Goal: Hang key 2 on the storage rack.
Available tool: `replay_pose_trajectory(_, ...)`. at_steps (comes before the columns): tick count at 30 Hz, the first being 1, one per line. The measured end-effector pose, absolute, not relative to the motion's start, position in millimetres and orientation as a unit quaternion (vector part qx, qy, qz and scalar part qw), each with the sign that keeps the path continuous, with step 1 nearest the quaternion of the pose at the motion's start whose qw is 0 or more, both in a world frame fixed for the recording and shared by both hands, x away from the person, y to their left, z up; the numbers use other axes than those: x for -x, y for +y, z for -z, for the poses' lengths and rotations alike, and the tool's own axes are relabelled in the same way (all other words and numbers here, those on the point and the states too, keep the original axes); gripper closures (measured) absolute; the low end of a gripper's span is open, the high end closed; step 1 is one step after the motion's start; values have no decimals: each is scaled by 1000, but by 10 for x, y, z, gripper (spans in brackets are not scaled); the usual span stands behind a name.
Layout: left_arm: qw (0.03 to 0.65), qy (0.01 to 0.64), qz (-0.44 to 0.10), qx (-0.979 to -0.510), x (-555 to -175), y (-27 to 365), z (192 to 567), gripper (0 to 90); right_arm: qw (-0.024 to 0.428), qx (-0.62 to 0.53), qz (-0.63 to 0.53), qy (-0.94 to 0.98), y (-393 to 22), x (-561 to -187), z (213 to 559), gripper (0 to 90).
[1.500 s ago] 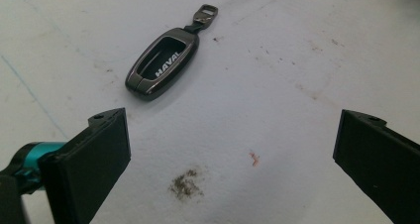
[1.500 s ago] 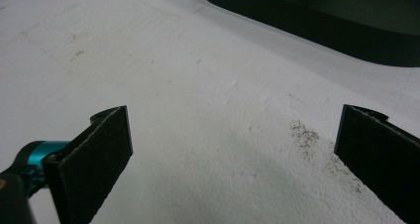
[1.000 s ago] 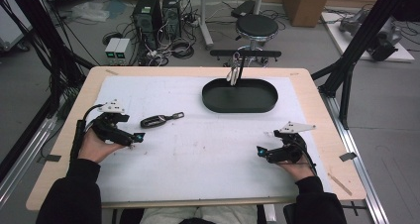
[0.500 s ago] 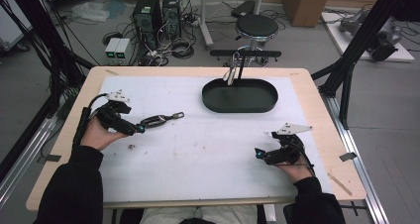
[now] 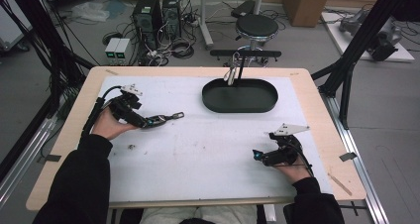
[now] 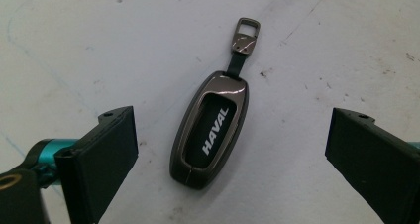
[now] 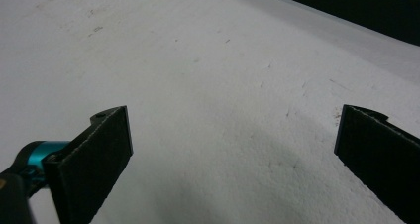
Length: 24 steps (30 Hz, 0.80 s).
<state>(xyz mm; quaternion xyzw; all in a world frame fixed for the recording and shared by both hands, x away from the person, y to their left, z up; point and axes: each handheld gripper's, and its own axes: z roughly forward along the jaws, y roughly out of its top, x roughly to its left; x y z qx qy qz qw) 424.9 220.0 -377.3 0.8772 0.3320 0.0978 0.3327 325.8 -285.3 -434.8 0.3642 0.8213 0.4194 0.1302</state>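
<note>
On the white counter [image 5: 208,149], a black oval tray [image 5: 240,96] sits at 12 o'clock. Our left gripper [image 5: 148,121], at 9 o'clock, has just begun closing, its jaws wide and clear either side of a grey key fob [image 6: 210,130] lettered "HAVAL". Our right gripper [image 5: 256,155], at 4 o'clock, gapes empty.

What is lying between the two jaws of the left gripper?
In the left gripper view, the car key fob lies flat on the white table cover between the open jaws of the left gripper, touching neither.
</note>
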Motion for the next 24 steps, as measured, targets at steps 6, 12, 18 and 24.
replay_pose_trajectory(6,315,314,-87,-891,-4403,1983,3718,64,133,-358,-416,825,-2840,-3234,4337,7)
replay_pose_trajectory(12,295,305,-78,-902,-4538,1831,3737,64,137,-354,-416,826,-2853,-3178,4316,7)
replay_pose_trajectory(18,275,300,-64,-911,-4634,1724,3850,64,142,-349,-423,824,-2880,-3138,4300,7)
replay_pose_trajectory(24,260,289,-50,-920,-4666,1603,3930,142,145,-349,-416,827,-2868,-3092,4305,7)
